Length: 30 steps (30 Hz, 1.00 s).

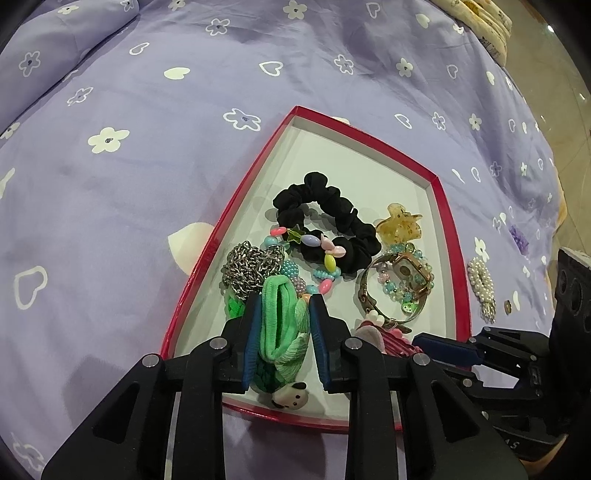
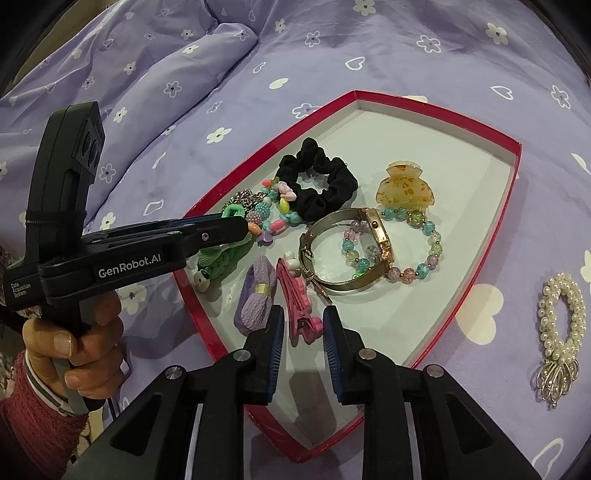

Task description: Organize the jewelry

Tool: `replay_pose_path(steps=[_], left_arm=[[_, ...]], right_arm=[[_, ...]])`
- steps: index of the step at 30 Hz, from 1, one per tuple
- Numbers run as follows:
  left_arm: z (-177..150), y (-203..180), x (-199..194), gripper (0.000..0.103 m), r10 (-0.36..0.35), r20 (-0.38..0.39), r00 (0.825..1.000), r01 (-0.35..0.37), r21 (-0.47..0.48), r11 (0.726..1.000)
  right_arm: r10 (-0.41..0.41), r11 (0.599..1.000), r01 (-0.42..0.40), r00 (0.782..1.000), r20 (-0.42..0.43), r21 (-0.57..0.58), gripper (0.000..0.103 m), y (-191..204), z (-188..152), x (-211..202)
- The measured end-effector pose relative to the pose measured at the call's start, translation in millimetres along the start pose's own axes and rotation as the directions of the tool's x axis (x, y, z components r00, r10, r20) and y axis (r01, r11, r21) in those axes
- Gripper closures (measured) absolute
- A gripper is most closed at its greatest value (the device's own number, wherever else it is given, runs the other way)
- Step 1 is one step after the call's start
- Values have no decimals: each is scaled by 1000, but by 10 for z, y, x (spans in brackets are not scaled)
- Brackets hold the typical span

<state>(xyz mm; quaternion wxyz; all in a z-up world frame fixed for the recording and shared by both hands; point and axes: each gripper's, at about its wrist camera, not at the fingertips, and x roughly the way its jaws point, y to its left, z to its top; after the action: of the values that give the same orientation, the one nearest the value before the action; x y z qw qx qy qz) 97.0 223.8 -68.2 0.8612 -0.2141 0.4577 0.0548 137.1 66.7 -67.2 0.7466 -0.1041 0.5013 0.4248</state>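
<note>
A red-rimmed box (image 1: 448,236) (image 2: 515,162) with a white floor lies on the bed. My left gripper (image 1: 282,306) (image 2: 236,221) sits low in the box, jaws around a green hair tie (image 1: 280,325) with a panda charm (image 2: 202,282); whether the pads press it I cannot tell. My right gripper (image 2: 303,317) is open, its jaws on either side of the near end of a pink hair clip (image 2: 295,302); its fingertip (image 1: 443,341) also shows in the left wrist view. The box also holds a black scrunchie (image 1: 325,218) (image 2: 317,184), a silver chain (image 1: 247,269), colourful bead bracelets (image 1: 314,254) (image 2: 424,240), a gold watch (image 1: 402,273) (image 2: 354,254), an amber claw clip (image 1: 400,223) (image 2: 404,188) and a purple hair tie (image 2: 256,299).
A pearl hair piece (image 1: 482,286) (image 2: 561,321) lies on the purple flowered bedsheet (image 1: 147,147) right of the box. A small purple clip (image 1: 519,240) and a tiny ring (image 1: 508,306) lie near it. A folded cream cloth (image 1: 484,22) is at the far right bed edge.
</note>
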Motion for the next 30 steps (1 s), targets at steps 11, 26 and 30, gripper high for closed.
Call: replay_pose_path(steps=[11, 26, 30], left_arm=[[-14, 12, -106, 68, 7, 7, 1000, -7, -1, 1000], [-60, -75, -358, 31, 13, 43, 999, -12, -19, 1000], [-82, -58, -458, 26, -5, 55, 998, 8, -49, 999]], right_arm=[[14, 1000, -14, 999, 30, 2, 65, 2, -30, -63], [7, 999, -15, 987, 161, 50, 40, -133, -182, -439], [4, 998, -16, 983, 184, 63, 33, -143, -206, -491]])
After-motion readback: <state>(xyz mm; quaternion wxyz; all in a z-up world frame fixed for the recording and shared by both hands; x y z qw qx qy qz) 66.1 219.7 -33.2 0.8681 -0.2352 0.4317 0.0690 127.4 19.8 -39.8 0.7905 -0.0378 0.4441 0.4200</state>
